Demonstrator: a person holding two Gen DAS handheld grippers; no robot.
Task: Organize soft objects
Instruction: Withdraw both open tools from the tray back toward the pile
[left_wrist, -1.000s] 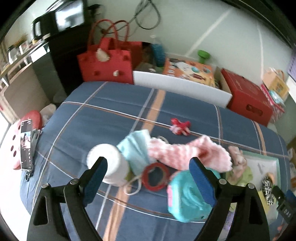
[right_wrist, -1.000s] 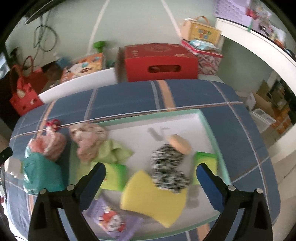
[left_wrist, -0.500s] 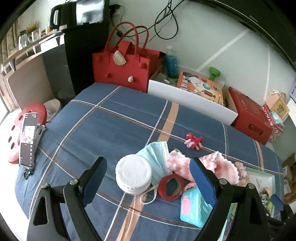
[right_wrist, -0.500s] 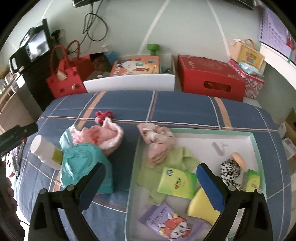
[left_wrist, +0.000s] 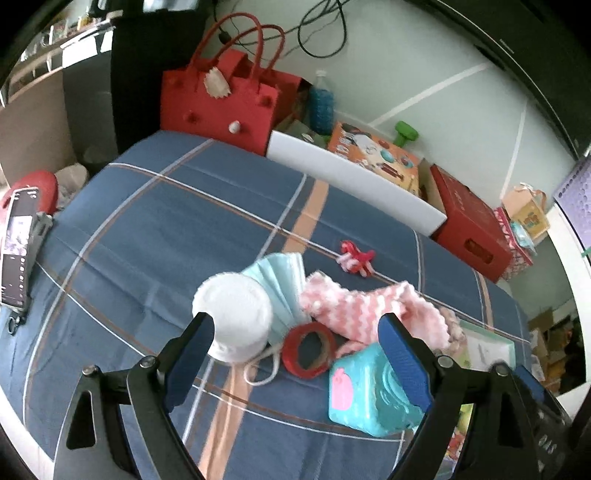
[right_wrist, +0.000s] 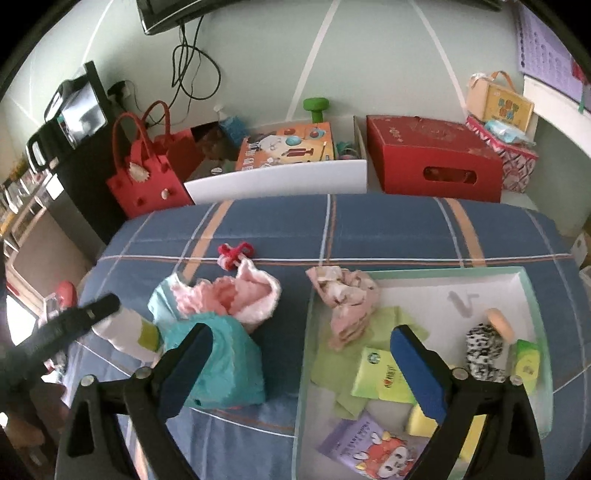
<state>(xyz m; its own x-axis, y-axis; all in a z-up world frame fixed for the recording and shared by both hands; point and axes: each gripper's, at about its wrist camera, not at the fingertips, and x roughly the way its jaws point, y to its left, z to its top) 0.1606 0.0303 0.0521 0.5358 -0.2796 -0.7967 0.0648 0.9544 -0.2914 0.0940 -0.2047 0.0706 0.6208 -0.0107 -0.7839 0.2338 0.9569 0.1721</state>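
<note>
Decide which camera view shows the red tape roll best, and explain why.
The left wrist view: the red tape roll lies in full sight on the blanket between the open left gripper's fingers. In the right wrist view the roll cannot be seen.

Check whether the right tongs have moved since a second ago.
Yes. The right tongs have swung left: earlier they framed the tray's yellow sponge; now they straddle the tray's left rim, toward the teal wipes pack. Their jaws are closing, empty.

Left of centre in the right wrist view, a crumpled pink-and-white fuzzy sock (right_wrist: 240, 295) lies on a pale blue face mask (right_wrist: 162, 299), with a teal wipes pack (right_wrist: 221, 362) just below; a beige scrunched cloth (right_wrist: 343, 295) drapes over the tray's (right_wrist: 532, 295) left rim.
</note>
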